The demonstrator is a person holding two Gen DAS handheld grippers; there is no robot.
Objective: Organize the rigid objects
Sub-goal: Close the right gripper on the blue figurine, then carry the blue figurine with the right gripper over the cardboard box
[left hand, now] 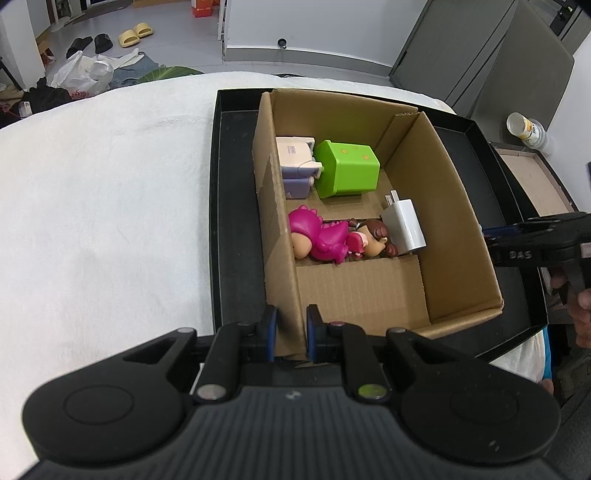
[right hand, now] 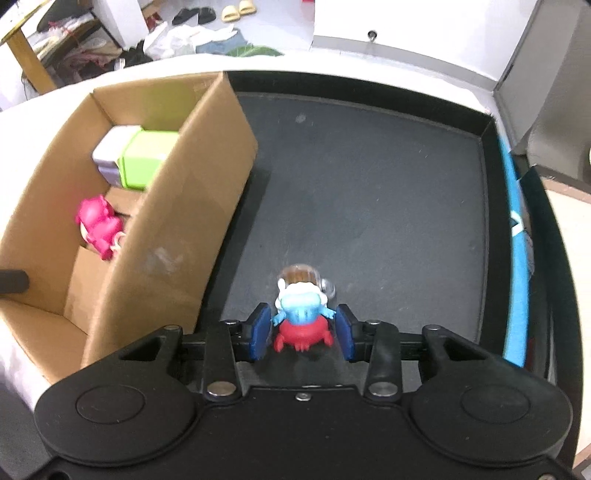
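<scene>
A cardboard box stands in a black tray. Inside lie a green block, a white and purple box, a pink dinosaur figure, a brown-haired doll and a white charger. My left gripper is shut on the box's left wall. In the right wrist view, a blue and red figure lies on the tray floor between the pads of my right gripper, which is open around it. The box is to its left.
The tray sits on a white cloth. A second brown tray and a can are off to the right. Floor clutter with bags and slippers lies beyond the table.
</scene>
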